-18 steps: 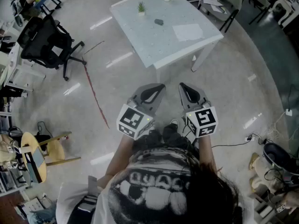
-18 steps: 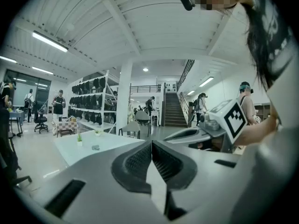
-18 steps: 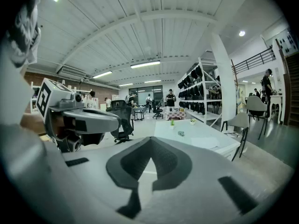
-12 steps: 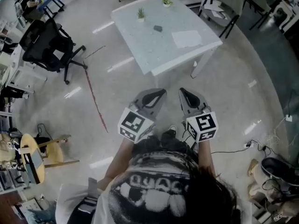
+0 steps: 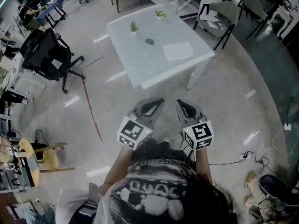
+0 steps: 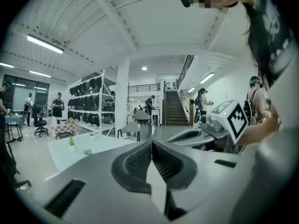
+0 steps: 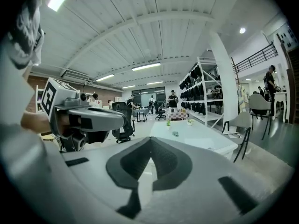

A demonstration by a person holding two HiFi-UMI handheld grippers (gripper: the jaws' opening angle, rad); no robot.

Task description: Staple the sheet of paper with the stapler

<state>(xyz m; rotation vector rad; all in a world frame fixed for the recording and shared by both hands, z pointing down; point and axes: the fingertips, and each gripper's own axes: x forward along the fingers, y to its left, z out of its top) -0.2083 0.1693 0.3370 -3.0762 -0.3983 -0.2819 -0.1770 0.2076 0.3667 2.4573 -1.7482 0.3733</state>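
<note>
A white sheet of paper [image 5: 178,51] lies on the pale table [image 5: 140,64] ahead, near its right edge. A small dark stapler [image 5: 149,41] sits at the table's middle; it also shows small in the right gripper view as the stapler [image 7: 175,134] beside the paper [image 7: 200,141]. Both grippers hang over the floor well short of the table, side by side. My left gripper [image 5: 160,100] is shut and empty, its jaws meeting in the left gripper view. My right gripper [image 5: 179,102] is likewise shut with nothing held.
Two small potted plants [image 5: 133,27] stand at the table's far side. A black office chair [image 5: 46,50] is at left, a grey chair [image 5: 219,13] behind the table at right. A red line [image 5: 92,115] runs on the floor. Cables [image 5: 252,160] lie at right.
The table has slid up and left in the head view. Both grippers hold their side-by-side pose, jaws unchanged.
</note>
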